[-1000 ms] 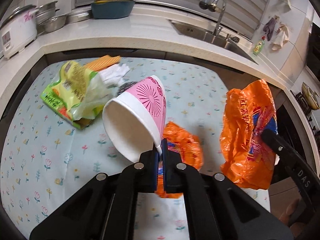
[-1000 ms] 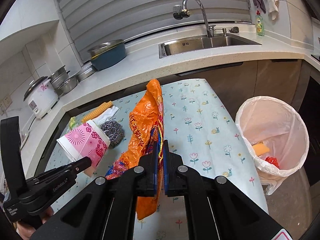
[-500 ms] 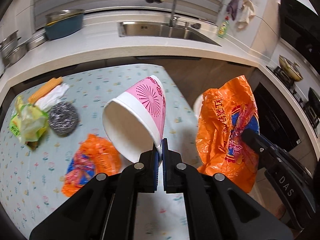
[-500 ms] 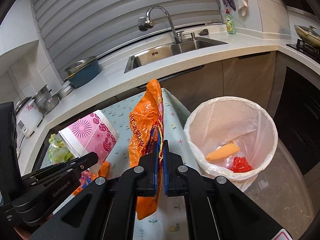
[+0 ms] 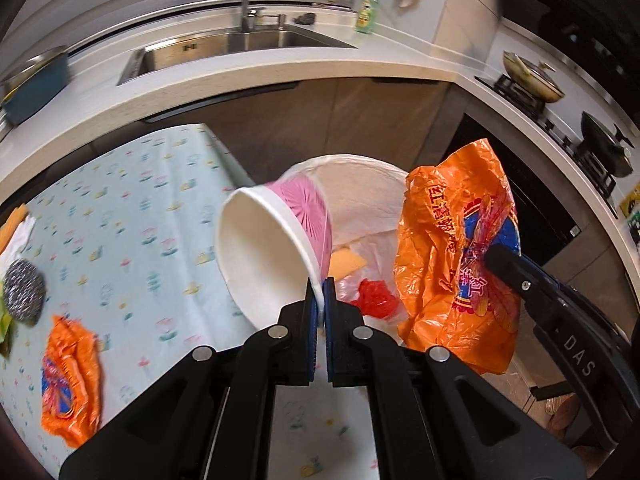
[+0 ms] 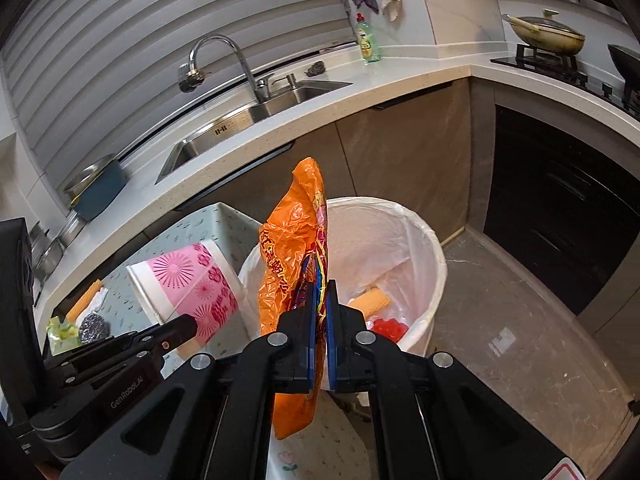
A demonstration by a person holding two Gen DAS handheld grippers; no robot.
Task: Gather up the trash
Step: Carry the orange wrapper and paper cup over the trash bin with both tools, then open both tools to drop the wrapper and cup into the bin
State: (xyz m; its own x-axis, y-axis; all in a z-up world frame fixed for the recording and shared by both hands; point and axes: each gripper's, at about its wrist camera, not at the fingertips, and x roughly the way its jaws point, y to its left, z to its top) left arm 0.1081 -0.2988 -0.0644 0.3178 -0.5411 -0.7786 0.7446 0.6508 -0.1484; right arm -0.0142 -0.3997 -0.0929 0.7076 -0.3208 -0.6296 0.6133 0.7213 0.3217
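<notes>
Round white bin lined with a translucent plastic bag stands on the grey floor just past the table edge; inside lie a yellow-orange wedge-shaped scrap and a crumpled red wrapper, rest of the liner bare. Left gripper clamped on the rim of a pink-and-white paper cup with flower print, cup tipped on its side, mouth toward the camera, nothing in it, held in the air at the bin's near-left rim. Right gripper clamped on a crumpled orange plastic bag with blue and red print, bag hangs in the air over the bin's near rim, lower end dangling below the jaws. Both items side by side, apart. Table with pale floral cloth ends close to the bin; on it a second crumpled orange bag near the front edge, steel wool scourer at the left edge. Open floor right of the bin, brown cabinet fronts behind it
</notes>
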